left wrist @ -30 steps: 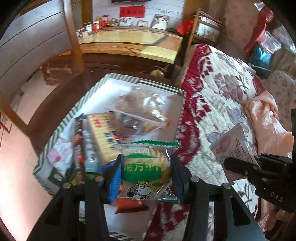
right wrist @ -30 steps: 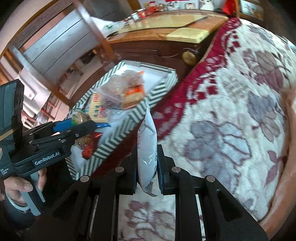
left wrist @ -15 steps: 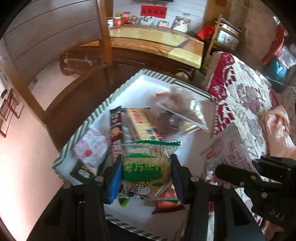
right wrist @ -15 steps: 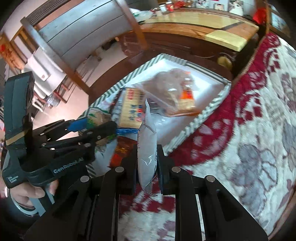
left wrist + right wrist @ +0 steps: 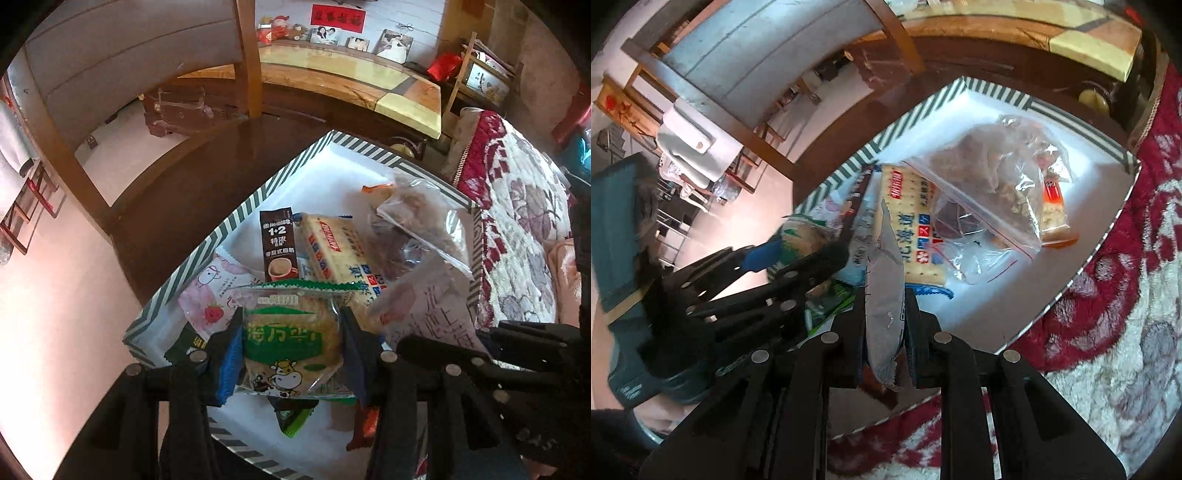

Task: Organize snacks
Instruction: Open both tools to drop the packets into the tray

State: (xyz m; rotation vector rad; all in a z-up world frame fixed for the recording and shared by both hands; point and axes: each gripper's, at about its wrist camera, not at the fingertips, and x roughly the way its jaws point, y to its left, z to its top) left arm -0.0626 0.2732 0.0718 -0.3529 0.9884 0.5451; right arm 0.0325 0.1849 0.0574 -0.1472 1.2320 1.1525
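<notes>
My left gripper [image 5: 290, 349] is shut on a green-and-clear cake packet [image 5: 291, 343] with a cartoon cow, held over the near end of the striped snack tray [image 5: 236, 218]. My right gripper [image 5: 884, 314] is shut on a thin silvery-white snack packet [image 5: 884, 295], held edge-on above the same tray [image 5: 997, 98]. That packet also shows in the left wrist view [image 5: 428, 314], beside the right gripper [image 5: 443, 350]. The left gripper shows in the right wrist view [image 5: 798, 254]. In the tray lie a cracker pack [image 5: 340, 251], a coffee sachet [image 5: 279, 243], a pink packet [image 5: 218, 291] and a clear zip bag [image 5: 990, 177].
The tray rests on a dark wooden table [image 5: 192, 177] next to a red-and-cream floral blanket [image 5: 1126, 295]. A wooden chair [image 5: 247, 55] and a long wooden sideboard [image 5: 351, 81] stand behind.
Both grippers have moved left from the blanket to over the tray, each still holding its packet. The right packet now hangs above the cracker pack.
</notes>
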